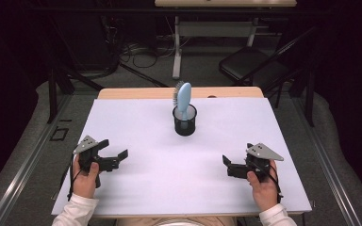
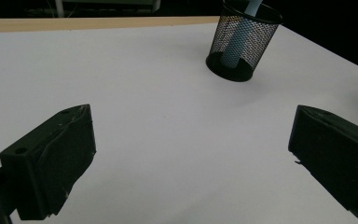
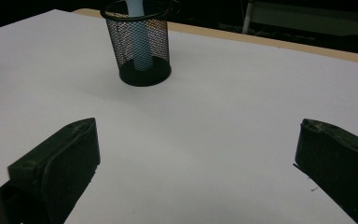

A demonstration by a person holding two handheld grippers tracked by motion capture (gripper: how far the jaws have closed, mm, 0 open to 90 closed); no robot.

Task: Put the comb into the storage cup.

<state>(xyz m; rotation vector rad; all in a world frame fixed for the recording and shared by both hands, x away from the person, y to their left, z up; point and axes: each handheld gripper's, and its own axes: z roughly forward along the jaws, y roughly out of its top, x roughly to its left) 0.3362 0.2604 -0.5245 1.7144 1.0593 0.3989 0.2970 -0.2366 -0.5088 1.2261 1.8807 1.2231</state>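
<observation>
Nearest to us, our two hands rest on the near edge of the white tabletop, each holding a black two-jaw gripper. The left gripper has its jaws spread wide with nothing between them, and the right gripper is likewise spread and empty; both gripper views show bare white surface between the jaws.

Well apart from both, toward the far middle of the tabletop, stands a black wire-mesh cylindrical pen cup. A pale blue plastic hairbrush stands in it handle down, its oval head rising above the rim with the bristles facing away to the left. Through the mesh, in the right gripper view, we see the handle leaning slightly inside the cup.

We judge the hairbrush light and stiff, with smooth plastic that may slip under hard jaws. The best hold looks to be across the narrow neck or the flat sides of the head just above the rim, avoiding the bristles, which would give and let it twist. The cup seems light too and could tip or lift along with the hairbrush, so we would pull straight up, perhaps steadying the rim with the other gripper.
</observation>
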